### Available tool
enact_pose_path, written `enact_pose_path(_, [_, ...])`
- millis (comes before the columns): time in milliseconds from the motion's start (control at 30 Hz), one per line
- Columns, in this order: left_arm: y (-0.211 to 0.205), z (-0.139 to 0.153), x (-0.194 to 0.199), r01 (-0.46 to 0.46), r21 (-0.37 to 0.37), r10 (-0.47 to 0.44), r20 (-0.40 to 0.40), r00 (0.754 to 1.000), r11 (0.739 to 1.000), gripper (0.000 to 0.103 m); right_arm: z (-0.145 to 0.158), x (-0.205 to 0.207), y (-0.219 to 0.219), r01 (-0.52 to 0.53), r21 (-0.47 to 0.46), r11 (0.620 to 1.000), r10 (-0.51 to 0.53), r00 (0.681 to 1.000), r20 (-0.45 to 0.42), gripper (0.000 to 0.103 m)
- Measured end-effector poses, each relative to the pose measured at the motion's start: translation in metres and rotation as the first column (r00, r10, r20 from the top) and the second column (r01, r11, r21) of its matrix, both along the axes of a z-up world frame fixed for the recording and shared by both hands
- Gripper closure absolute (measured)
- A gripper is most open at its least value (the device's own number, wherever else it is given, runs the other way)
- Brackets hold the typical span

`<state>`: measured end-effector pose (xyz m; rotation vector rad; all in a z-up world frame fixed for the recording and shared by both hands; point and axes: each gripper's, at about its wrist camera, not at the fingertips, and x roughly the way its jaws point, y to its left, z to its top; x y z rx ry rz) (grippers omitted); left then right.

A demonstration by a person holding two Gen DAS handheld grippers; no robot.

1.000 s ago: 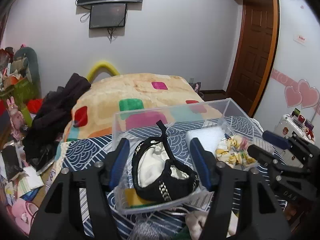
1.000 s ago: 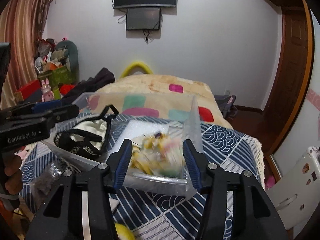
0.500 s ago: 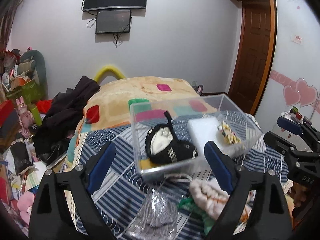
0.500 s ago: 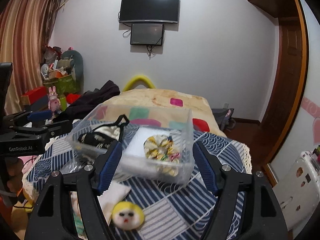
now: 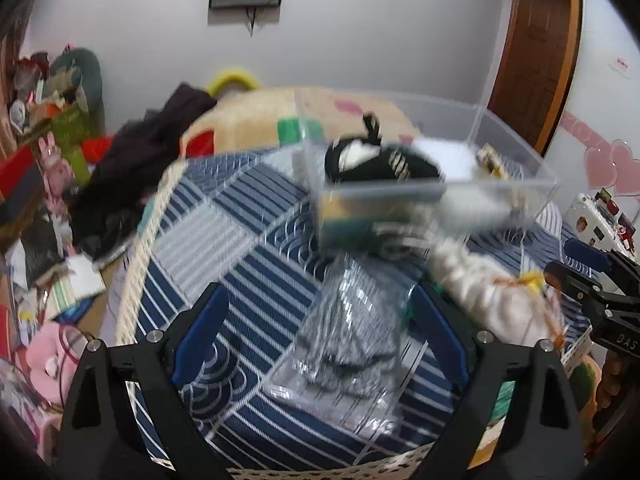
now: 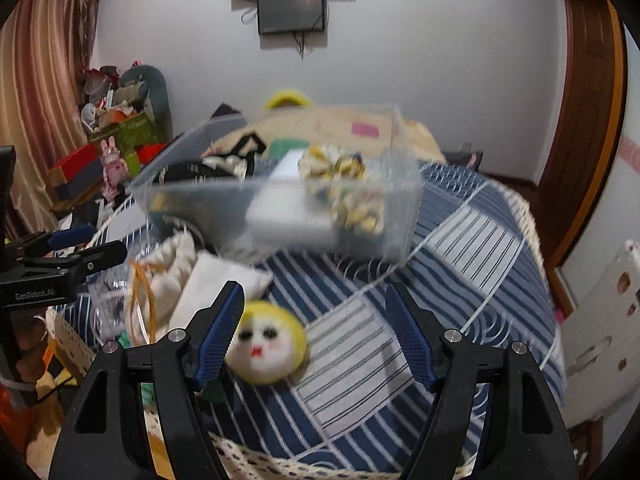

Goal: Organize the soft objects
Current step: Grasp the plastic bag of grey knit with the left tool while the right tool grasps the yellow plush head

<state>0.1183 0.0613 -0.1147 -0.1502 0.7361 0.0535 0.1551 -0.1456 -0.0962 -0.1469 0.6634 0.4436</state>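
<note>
A clear plastic box stands on the blue patterned tablecloth and holds a black-and-white fabric piece, a white pad and a yellow scrunchie. My left gripper is open and empty, above a grey item in a clear bag. A cream knitted item lies to its right. My right gripper is open and empty; a round yellow-haired doll face lies by its left finger. The box also shows in the right wrist view.
A bed with a colourful blanket lies behind the table. Dark clothes and cluttered boxes are at the left. A wooden door is at the right. A white folded cloth lies near the doll face.
Both grippers have pulled back from the box and opened wider. The box now stands free on the table, and the loose items in front of it have come into view.
</note>
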Motion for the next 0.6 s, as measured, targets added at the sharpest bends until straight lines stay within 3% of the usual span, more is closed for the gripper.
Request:
enact_pose_path(200, [0.003,-0.026,0.002,-0.003,-0.041,0.000,-0.071,0.997,0.999,0.009,-0.012,-0.011,0.007,-0.039,-0.011,0.999,0.039,0.999,-0.027,0.033])
enact_pose_path(400, [-0.005,-0.030,0.002,0.021,-0.028,-0.023,-0.069,0.997,0.999,0.010,-0.015,-0.011,0.010,-0.064,-0.002,0.998,0.064,0.997,-0.048,0.033])
enact_pose_path(500, [-0.008,-0.034,0.001,0.033,-0.028,-0.035,-0.071,0.997,0.999,0.027,-0.018,-0.009,0.010,-0.081,0.006,0.997,0.081,0.994,-0.069,0.033])
enact_pose_path(600, [-0.009,-0.034,0.001,0.039,-0.024,-0.041,-0.063,0.997,0.999,0.041,-0.020,-0.009,0.009,-0.104,0.029,0.994,0.106,0.991,-0.087,0.047])
